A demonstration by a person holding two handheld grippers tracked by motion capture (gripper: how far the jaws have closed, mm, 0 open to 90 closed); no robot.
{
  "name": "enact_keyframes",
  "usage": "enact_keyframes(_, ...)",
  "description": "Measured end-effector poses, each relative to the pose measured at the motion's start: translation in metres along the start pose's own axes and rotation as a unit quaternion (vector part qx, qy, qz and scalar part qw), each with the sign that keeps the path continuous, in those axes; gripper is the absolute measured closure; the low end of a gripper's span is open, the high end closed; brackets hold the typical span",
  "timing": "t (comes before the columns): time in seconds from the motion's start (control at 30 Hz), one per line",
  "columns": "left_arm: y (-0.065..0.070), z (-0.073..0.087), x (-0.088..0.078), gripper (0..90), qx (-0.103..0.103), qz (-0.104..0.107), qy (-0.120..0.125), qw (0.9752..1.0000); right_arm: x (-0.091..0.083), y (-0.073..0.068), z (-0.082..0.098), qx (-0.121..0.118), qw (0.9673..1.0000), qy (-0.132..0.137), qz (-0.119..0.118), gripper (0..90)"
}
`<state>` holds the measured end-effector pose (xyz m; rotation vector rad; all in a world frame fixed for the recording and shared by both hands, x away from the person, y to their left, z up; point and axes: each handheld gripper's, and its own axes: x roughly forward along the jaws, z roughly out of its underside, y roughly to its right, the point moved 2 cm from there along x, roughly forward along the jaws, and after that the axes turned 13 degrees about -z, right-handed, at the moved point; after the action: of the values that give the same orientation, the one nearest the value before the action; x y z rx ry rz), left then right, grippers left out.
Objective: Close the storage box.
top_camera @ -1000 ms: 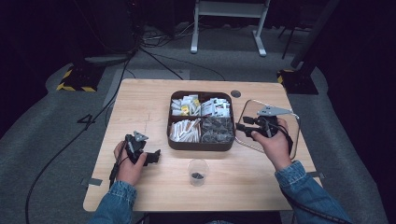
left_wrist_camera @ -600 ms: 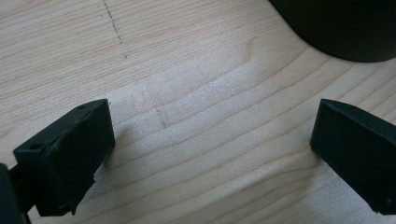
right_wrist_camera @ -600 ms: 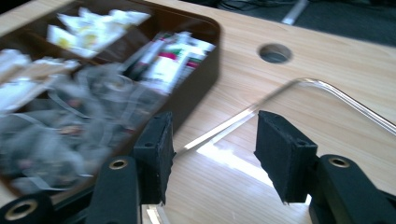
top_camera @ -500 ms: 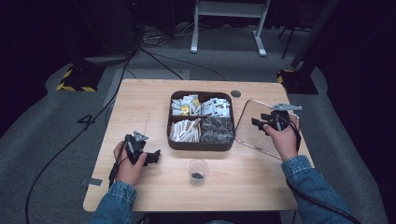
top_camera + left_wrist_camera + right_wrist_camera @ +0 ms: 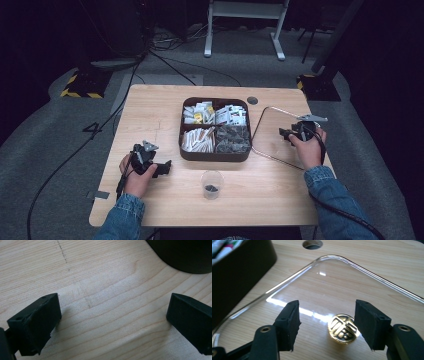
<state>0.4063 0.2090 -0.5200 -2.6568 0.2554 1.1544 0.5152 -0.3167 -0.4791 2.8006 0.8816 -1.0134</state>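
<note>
Clear lid [image 5: 280,135] off box [image 5: 215,152], flat on table; R gripper [image 5: 327,325] jaws just been opening, apart over knob [image 5: 343,331], nothing gripped. L gripper [image 5: 112,322] apart, idle.

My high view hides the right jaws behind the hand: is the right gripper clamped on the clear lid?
Observer: No, the right gripper is open; its jaws have just been opening, with the round gold knob of the clear rounded-square lid loose between them.
Operator: Where's the lid resting?
Observer: Flat on the light wooden table, beside the dark brown compartment box.
Operator: And the other one?
Observer: The left gripper is open over bare wood.
</note>
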Motion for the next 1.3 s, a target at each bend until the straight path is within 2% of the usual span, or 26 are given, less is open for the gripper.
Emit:
enact_keyframes(0.2,0.000,0.000,0.000,0.1,0.000,0.000,0.000,1.0000,0.002,0.013,0.008,0.012,0.9998,-0.008,0.015,37.3)
enact_keyframes(0.4,0.000,0.000,0.000,0.1,0.001,0.001,-0.001,1.0000,0.007,0.018,0.017,0.025,0.9995,-0.016,0.012,38.7)
enact_keyframes(0.5,0.000,0.000,0.000,0.1,0.001,0.000,0.000,1.0000,0.009,0.019,0.019,0.027,0.9994,-0.021,0.009,43.2)
enact_keyframes(0.67,0.000,0.000,0.000,0.1,0.000,0.000,0.000,1.0000,0.012,0.018,0.022,0.017,0.9992,-0.035,0.003,53.4)
enact_keyframes(0.77,0.000,0.000,0.000,0.1,0.001,0.001,-0.001,1.0000,0.013,0.018,0.021,0.006,0.9991,-0.039,0.011,58.2)
enact_keyframes(0.9,0.000,0.000,0.000,0.1,0.001,0.001,-0.001,1.0000,0.012,0.020,0.021,0.009,0.9992,-0.038,0.004,58.6)
enact_keyframes(1.3,0.000,0.000,0.000,0.1,0.002,0.002,0.001,1.0000,0.013,0.018,0.022,0.006,0.9993,-0.035,0.012,58.7)
